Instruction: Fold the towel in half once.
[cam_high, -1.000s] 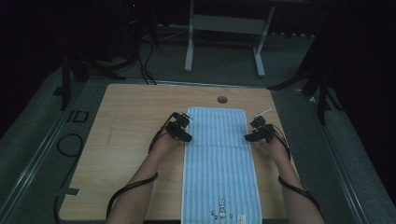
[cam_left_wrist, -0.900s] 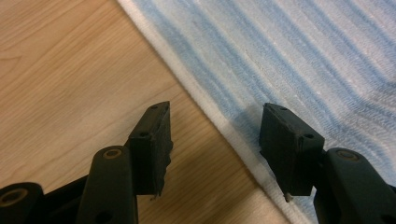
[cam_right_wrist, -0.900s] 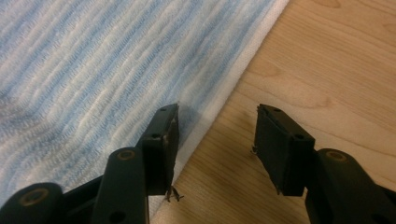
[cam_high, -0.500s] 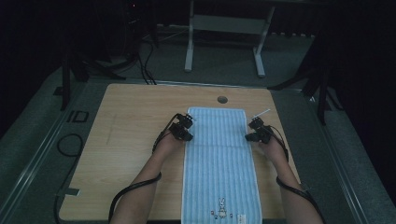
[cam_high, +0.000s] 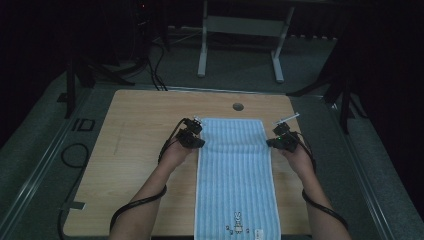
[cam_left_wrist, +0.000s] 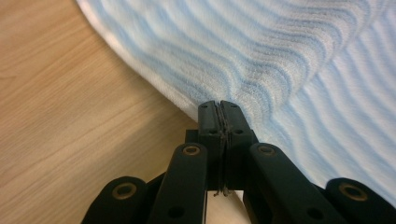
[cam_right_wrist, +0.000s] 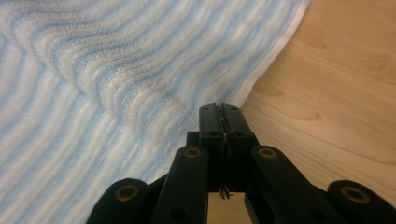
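Both claws are clamped tight on the towel's edges: the left gripper (cam_high: 196, 142) pinches the left long edge of the blue striped towel (cam_high: 235, 175), the right gripper (cam_high: 274, 142) the right edge. Cloth rises in a fold ahead of each pair of jaws, lying lengthwise on the wooden table (cam_high: 135, 150) between them.

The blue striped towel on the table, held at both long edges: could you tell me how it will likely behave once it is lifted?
The towel is probably floppy: it ridges up beside the shut left gripper and right gripper. It likely sags between them, since only its edges are pinched. It looks thin, so probably light, and the terry weave should not slip easily.
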